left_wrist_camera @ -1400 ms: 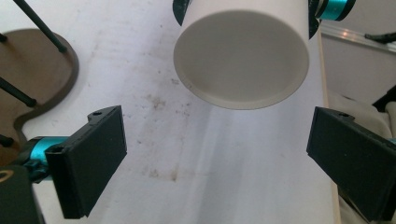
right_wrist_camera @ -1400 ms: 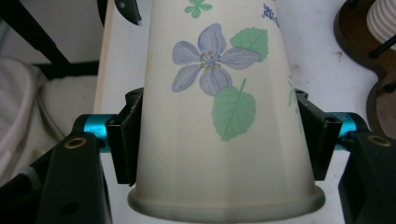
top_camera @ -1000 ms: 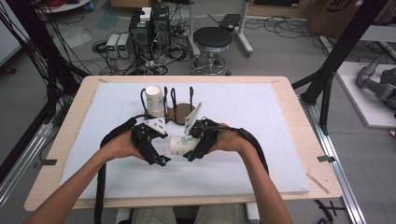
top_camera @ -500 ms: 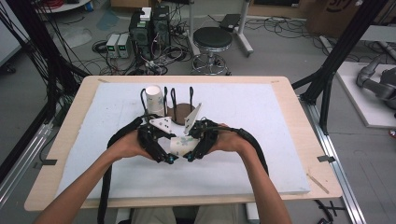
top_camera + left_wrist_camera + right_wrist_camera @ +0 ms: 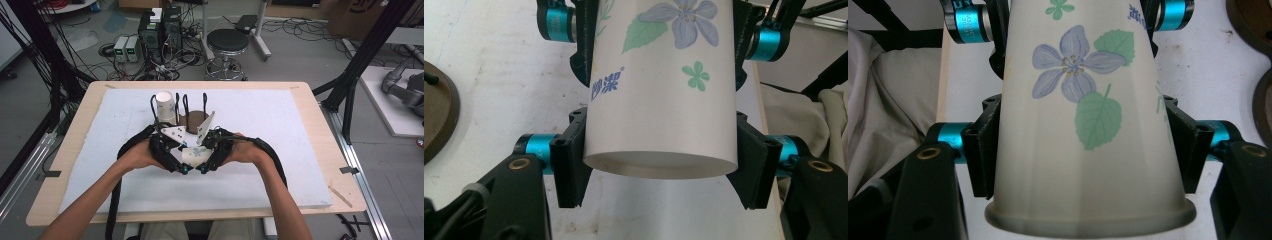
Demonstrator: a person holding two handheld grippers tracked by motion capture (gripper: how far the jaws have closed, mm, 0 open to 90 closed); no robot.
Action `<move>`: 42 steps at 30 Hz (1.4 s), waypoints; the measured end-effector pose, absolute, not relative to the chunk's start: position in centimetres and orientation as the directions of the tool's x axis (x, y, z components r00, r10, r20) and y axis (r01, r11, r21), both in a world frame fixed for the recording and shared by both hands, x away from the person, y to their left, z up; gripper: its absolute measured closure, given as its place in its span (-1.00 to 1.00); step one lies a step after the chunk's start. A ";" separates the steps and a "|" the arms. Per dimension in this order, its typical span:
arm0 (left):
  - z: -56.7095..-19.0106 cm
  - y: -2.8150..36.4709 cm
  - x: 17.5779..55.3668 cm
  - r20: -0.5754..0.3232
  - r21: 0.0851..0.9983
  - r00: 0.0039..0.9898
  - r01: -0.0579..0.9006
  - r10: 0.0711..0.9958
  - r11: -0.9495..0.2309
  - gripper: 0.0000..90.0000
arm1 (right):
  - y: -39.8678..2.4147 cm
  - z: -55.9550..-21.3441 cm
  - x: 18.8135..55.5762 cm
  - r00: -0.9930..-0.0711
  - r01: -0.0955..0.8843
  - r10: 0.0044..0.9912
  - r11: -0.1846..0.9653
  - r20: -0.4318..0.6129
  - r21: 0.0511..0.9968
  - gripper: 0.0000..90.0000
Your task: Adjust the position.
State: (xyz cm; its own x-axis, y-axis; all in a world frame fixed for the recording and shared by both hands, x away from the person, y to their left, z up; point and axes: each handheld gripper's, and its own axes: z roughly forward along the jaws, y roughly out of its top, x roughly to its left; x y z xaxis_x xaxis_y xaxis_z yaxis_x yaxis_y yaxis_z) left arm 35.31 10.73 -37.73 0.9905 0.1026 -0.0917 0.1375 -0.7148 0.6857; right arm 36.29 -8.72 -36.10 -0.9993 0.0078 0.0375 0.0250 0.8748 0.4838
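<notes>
1. A pale wooden table (image 5: 320,150) carried a white foam mat (image 5: 280,130) over almost all of its top; the person's forearms came in over the near edge.
2. Toward the far left of the mat stood a black wire cup rack on a round brown wooden base (image 5: 195,119), with a plain white paper cup (image 5: 164,105) set on its left side, near the grippers but apart from them.
3. The left gripper (image 5: 172,160) and the right gripper (image 5: 212,159) met at the middle of the mat, each in a hand and each topped by a grey three-cornered plate.
4. Between them, held above the mat, lay a white paper cup printed with blue flowers and green leaves (image 5: 194,156), on its side.
5. In the left gripper view the left gripper (image 5: 659,165) had just closed its jaws, and its black fingers (image 5: 571,165) pinched the flowered cup (image 5: 664,110) near its base, one pad on each side.
6. In the right gripper view the right gripper (image 5: 1088,155) had its black fingers (image 5: 979,150) pressed on the cup's (image 5: 1083,130) wall just above its rolled rim, which faced that camera.
</notes>
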 end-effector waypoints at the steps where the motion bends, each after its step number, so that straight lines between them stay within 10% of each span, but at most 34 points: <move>1: -37.7 10.7 35.3 -0.090 0.686 0.991 0.136 0.102 -0.715 -0.21 | -8.7 -36.1 36.3 -0.999 0.018 0.000 0.872 0.035 0.488 -0.31; 11: -37.8 10.8 35.2 -0.096 0.675 0.990 0.138 0.099 -0.725 -0.18 | -8.5 -36.4 36.3 -0.999 0.015 -0.008 0.879 0.047 0.477 -0.35; 15: -37.8 10.8 35.2 -0.092 0.671 0.992 0.126 0.087 -0.731 -0.18 | -8.4 -36.6 36.4 -0.998 0.005 -0.025 0.860 0.053 0.510 -0.67; 42: -38.9 13.7 34.4 -0.113 0.757 0.986 0.166 0.124 -0.631 -0.18 | -12.2 -33.3 36.4 -1.000 0.018 0.019 0.706 0.007 0.708 -0.68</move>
